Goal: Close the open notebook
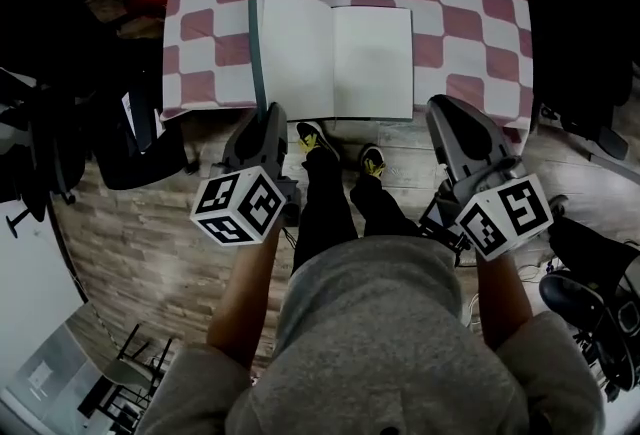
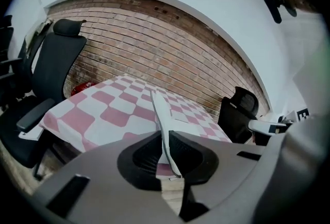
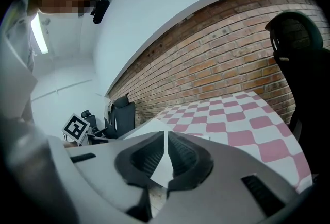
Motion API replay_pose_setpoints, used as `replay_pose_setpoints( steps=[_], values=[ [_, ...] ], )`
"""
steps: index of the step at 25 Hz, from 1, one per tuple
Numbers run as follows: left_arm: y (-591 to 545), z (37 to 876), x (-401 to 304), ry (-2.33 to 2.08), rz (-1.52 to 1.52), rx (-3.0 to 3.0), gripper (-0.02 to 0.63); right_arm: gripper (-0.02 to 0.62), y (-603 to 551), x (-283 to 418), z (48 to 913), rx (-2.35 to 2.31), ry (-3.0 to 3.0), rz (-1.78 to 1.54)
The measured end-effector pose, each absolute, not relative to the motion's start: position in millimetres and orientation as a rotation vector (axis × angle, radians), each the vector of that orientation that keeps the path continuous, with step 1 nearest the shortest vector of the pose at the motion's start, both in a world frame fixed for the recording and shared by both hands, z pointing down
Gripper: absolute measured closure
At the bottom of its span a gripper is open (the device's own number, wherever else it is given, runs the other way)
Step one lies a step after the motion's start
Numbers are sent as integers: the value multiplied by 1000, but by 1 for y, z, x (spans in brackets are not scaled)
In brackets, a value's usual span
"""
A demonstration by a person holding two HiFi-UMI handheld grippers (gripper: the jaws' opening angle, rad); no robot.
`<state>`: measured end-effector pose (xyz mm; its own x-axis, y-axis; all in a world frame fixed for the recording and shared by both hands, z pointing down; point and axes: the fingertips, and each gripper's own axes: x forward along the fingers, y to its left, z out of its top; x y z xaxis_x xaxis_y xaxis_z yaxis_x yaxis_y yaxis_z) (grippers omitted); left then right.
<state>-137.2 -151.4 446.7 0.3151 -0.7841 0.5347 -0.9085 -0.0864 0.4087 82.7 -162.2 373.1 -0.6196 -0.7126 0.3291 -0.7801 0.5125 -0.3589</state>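
The notebook [image 1: 335,58] lies open on the pink-and-white checked table [image 1: 470,13], white pages up, its near edge at the table's front edge. A dark strip runs along its left side. The left page's outer edge looks slightly raised. My left gripper [image 1: 270,111] is at the near-left corner. In the left gripper view its jaws [image 2: 164,138] are shut on a thin white leaf of the notebook [image 2: 159,109], seen edge-on. My right gripper [image 1: 440,105] is just right of the near-right corner. Its jaws [image 3: 166,133] are shut and empty, with the notebook [image 3: 142,133] behind them.
Black office chairs stand at the table's left [image 2: 56,63] and right [image 3: 294,48], another by the brick wall [image 2: 240,107]. The person's shoes [image 1: 340,153] are on the wooden floor just under the table's front edge. Dark clutter [image 1: 130,153] sits left of the table.
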Motion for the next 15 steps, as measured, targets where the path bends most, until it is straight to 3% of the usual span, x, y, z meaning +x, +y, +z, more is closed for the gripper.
replay_pose_setpoints(
  steps=[15],
  values=[
    [-152,417,-76,-1428,330,2057,571,555,-147,118,341,1383,-2659,654]
  ],
)
